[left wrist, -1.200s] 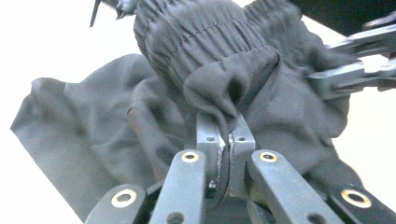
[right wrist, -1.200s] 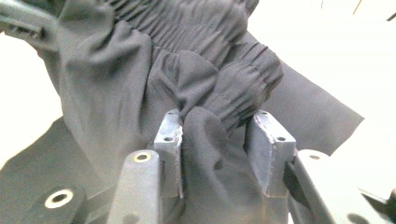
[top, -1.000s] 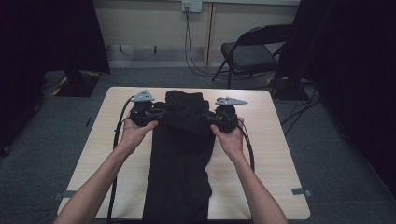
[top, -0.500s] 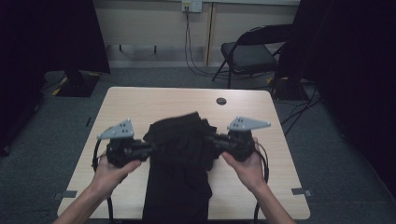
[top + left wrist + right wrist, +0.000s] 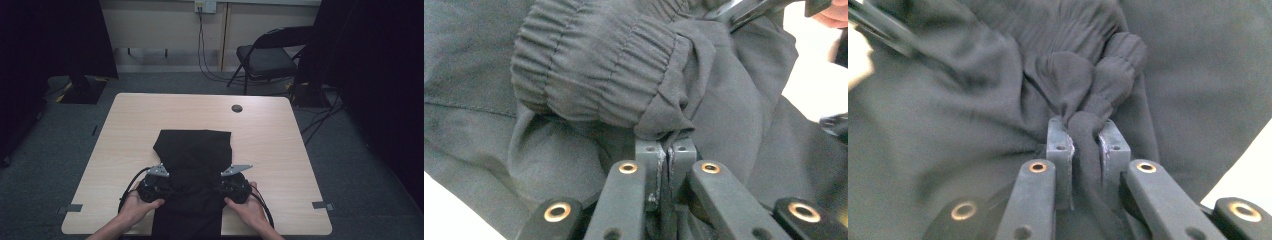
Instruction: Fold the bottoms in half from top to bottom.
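A pair of black trousers (image 5: 192, 165) lies folded over on the near half of the desk (image 5: 280, 150). The left tool (image 5: 167, 189) pinches its gathered waistband on one side, and the right tool (image 5: 217, 189) is clamped on a bunch of the same cloth opposite.

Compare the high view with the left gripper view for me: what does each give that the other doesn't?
High view: the whole table, its round hole, a folding chair, both hands, and the black garment folded toward the near edge.
Left gripper view: the elastic gathered cuff and the left gripper shut on a pinch of fabric.
Both: the garment, pale tabletop, and the right gripper at its far side.
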Available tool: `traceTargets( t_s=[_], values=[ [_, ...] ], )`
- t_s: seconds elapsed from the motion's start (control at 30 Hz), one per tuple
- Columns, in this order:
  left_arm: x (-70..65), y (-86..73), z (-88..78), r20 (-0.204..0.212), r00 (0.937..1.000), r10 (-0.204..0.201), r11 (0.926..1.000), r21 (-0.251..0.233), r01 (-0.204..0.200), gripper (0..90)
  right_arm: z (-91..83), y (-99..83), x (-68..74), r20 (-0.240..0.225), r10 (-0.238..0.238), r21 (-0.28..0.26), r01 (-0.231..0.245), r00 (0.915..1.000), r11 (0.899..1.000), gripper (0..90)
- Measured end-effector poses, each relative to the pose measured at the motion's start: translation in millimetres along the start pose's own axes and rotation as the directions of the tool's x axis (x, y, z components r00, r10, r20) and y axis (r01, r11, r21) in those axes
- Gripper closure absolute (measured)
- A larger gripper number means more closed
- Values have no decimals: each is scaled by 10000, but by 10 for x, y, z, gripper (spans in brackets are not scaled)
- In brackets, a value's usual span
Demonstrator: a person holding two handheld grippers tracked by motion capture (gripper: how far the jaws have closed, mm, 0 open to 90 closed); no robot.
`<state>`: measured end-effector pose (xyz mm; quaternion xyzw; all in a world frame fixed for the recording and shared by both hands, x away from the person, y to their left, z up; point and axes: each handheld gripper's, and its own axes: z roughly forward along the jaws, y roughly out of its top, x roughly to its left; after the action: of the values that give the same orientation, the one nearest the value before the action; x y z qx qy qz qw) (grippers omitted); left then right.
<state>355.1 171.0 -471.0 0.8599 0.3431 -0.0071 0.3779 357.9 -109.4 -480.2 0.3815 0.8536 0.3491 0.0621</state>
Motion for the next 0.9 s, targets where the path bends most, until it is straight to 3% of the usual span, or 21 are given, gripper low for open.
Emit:
traceTargets(
  t_s=[0.07,0.13,0.23,0.3,0.4,0.53,0.67,0.8,0.9],
  values=[
    [62,64,80,-289,9995,95,10000,32,-94,875,71,78,-145,-71,416,-191,-417,9991,9989,799],
    [156,175,150,-632,9979,113,9999,-99,-120,874,129,186,-219,535,195,-186,-185,9984,9997,799],
    [291,309,249,-1154,9927,341,9986,-362,-385,873,222,319,-368,960,337,-368,-303,9948,9989,797],
    [403,393,298,-1261,9920,39,9983,-571,-112,872,267,380,-474,957,569,-520,-521,9938,9973,796],
    [549,473,389,-1358,9906,-151,9955,-951,22,870,343,499,-614,1320,731,-670,-647,9885,9957,793],
    [666,545,453,-1361,9888,-615,9895,-1382,425,866,403,606,-767,1532,957,-805,-841,9836,9932,788],
    [621,557,391,-1369,9902,-292,9934,-1142,135,858,370,600,-802,1301,1121,-943,-1003,9851,9905,752],
    [618,571,239,-1202,9926,-152,9934,-1147,13,793,264,560,-778,844,964,-1047,-874,9918,9907,601],
    [642,589,101,-1062,9938,-328,9854,-1694,144,690,152,561,-758,620,925,-1241,-843,9938,9887,504]
  ],
)
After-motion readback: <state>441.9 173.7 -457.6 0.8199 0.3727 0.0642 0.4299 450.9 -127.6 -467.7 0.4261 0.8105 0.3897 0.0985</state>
